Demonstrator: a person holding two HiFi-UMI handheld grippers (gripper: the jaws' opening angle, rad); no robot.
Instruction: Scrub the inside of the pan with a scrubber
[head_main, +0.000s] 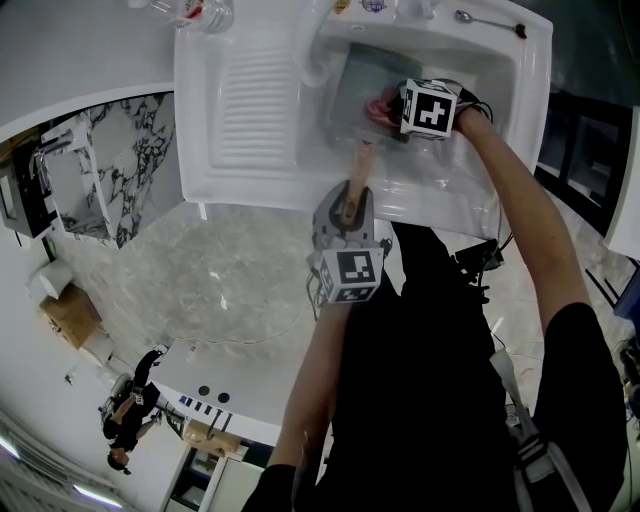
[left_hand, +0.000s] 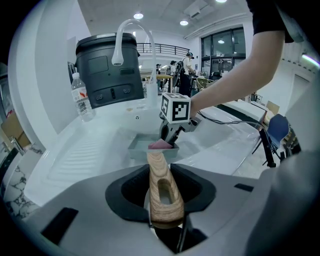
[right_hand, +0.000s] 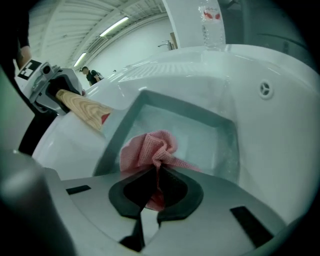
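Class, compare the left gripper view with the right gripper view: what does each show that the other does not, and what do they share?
Only the left gripper view: the right gripper from outside, the person's forearm and the curved faucet. Only the right gripper view: the left gripper from outside, clamped on the wooden handle, and the pan floor. Both: pan, handle, the pink scrubber pinched by the right gripper, and the white sink.

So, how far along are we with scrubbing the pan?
Done: left gripper grips the wooden handle, with the pan in the sink. In hand: right gripper holds the pink scrubber inside the pan. Left: the scrubbing; cleanliness can't be judged.
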